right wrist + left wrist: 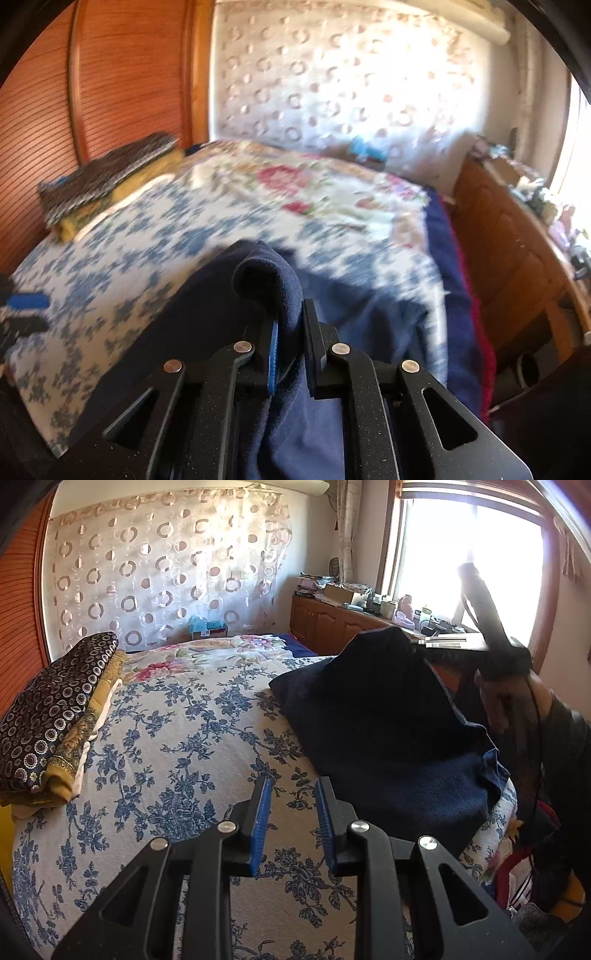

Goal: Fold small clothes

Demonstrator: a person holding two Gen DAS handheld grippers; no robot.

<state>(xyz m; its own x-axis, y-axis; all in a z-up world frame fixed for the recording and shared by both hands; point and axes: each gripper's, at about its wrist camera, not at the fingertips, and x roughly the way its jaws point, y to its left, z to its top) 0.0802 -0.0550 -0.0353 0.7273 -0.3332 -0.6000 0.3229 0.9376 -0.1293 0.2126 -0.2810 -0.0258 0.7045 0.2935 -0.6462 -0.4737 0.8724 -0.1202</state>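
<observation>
L wrist view: left gripper (291, 805) jaws stood apart, empty, navy garment (388, 716) right of them. R wrist view only: right gripper (290, 325) jaws clamped its bunched edge over bed (122, 229).

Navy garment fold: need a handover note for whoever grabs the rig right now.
Left gripper: open, empty, over the floral bedspread beside the cloth.
Right gripper: shut on a bunched edge of the navy garment, lifting it; the rest drapes on the bed.
Done: one edge picked up.
Left: no finished fold visible; lay the edge over, flatten, complete the fold.
Folded patterned stack sits far left.
</observation>
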